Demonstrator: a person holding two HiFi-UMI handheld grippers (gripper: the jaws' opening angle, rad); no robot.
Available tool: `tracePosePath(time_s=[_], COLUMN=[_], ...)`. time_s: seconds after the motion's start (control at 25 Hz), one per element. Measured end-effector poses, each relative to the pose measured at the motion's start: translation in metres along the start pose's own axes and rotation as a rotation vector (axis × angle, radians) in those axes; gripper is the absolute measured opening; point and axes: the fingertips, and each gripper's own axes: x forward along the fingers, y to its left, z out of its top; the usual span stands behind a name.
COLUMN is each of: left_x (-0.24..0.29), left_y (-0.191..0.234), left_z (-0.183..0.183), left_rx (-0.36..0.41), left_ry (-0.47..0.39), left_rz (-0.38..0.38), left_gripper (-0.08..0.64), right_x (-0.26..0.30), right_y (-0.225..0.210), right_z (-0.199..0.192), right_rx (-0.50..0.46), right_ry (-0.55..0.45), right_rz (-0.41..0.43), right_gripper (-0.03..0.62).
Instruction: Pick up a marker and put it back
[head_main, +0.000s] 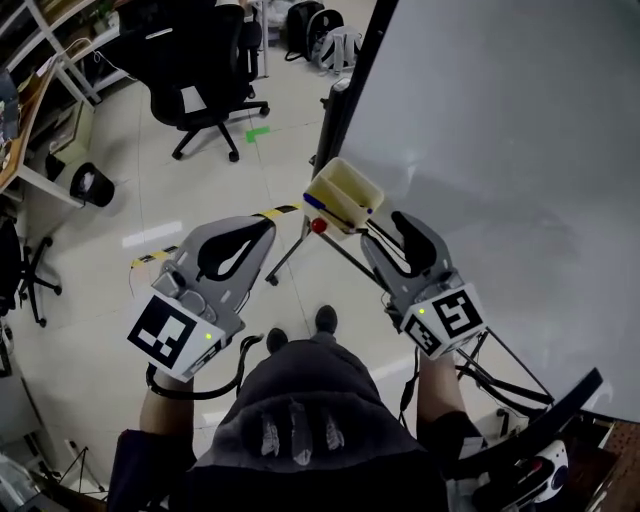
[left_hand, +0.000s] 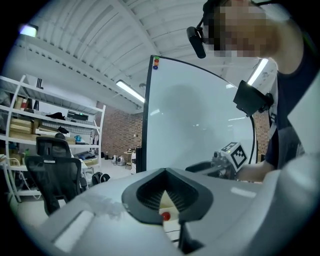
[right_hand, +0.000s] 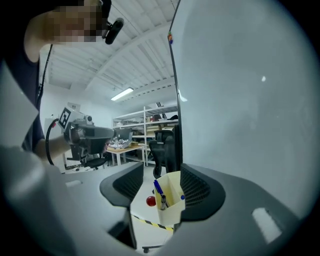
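Since the blue marker stands near upright in the cream holder (long axis leaning slightly away from the whiteboard), the right hand-held gripper is nearer. It sits just short of the holder, facing it, jaws apart and empty. The left hand-held gripper, farther from the holder, has jaws together on nothing.

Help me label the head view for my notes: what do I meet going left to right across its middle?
left claw → cream pen box → right claw
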Motion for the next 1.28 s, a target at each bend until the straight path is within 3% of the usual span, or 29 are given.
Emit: tracePosePath(time_s=[0.2,0.48,0.68,0.96,1.28], left_x=[0.001,0.0,-0.006,-0.008,-0.016], left_y=[0.004,0.011,0.016,0.02,0.023], left_z=[-0.015,-0.028,-0.035,-0.044,-0.044], left_rx=[-0.024,-0.042,-0.05,-0.058,-0.075], left_ry=[0.045,0.088,0.111,0.126,0.121], left_rz=[0.016,0.039,0.06,0.073,0.081], left_gripper=[0.006,0.006,0.006,0.006,0.006], right_x=[0.015,0.035,0.042,0.049,0.055], right_y=[-0.007,-0.002,0.003,-0.004,-0.002], right_z=[-0.04,-0.066,-0.074,-0.081,-0.081], right_rx=[0.019,0.009,0.001,-0.027,-0.013], right_ry=[0.055,0.075,0.087,0.089,0.085], right_rz=[0.005,0.024,0.021,-0.027,-0.019], right_gripper=[0.224,0.221,0.186,0.043,0.044])
